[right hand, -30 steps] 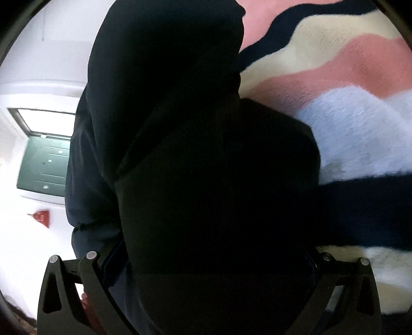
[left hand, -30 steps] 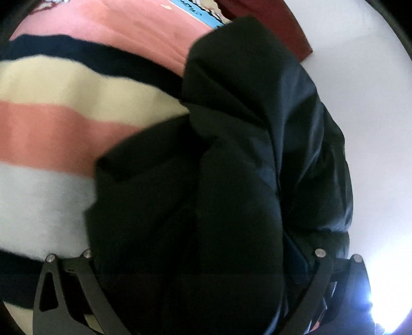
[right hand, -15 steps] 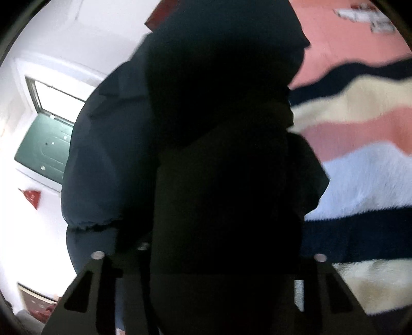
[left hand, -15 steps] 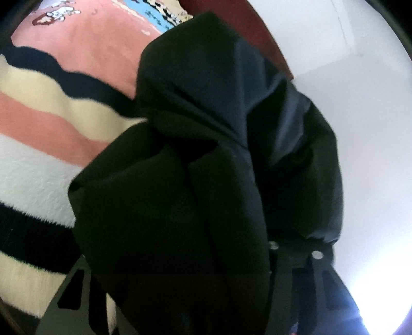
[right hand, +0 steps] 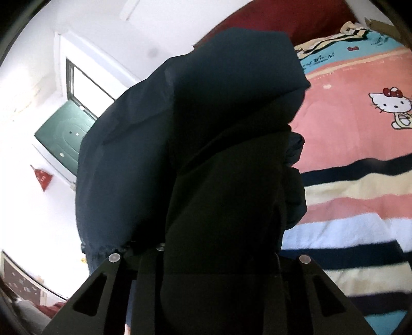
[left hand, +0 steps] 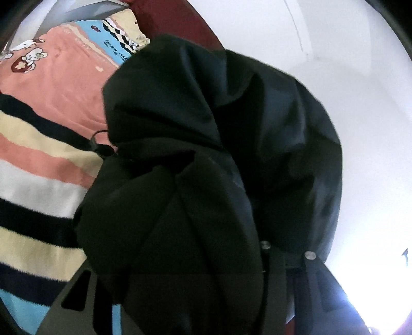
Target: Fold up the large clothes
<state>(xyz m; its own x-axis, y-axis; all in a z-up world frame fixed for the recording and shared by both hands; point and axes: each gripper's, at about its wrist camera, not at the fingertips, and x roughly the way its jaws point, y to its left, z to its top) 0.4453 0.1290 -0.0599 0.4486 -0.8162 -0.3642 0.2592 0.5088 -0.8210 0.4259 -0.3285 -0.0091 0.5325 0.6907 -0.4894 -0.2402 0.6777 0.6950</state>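
Note:
A large dark jacket [left hand: 219,165] hangs bunched in front of both cameras, lifted above the bed. My left gripper [left hand: 185,257] is shut on the jacket; the cloth drapes over its fingers and hides the tips. A small cord loop [left hand: 99,144] dangles at the jacket's left edge. In the right wrist view the same jacket [right hand: 206,154] fills the middle, and my right gripper [right hand: 208,257] is shut on it, the tips buried in cloth.
A striped fleece blanket [left hand: 33,180] and a pink cartoon-print quilt [right hand: 355,123] cover the bed below. A dark red headboard [left hand: 175,20] stands behind. White walls, a window [right hand: 87,87] and a green door [right hand: 61,136] lie to the right gripper's left.
Both grippers closed on the jacket and lifted it up off the blanket, tilting toward the headboard. More of the quilt, wall and window now shows around it.

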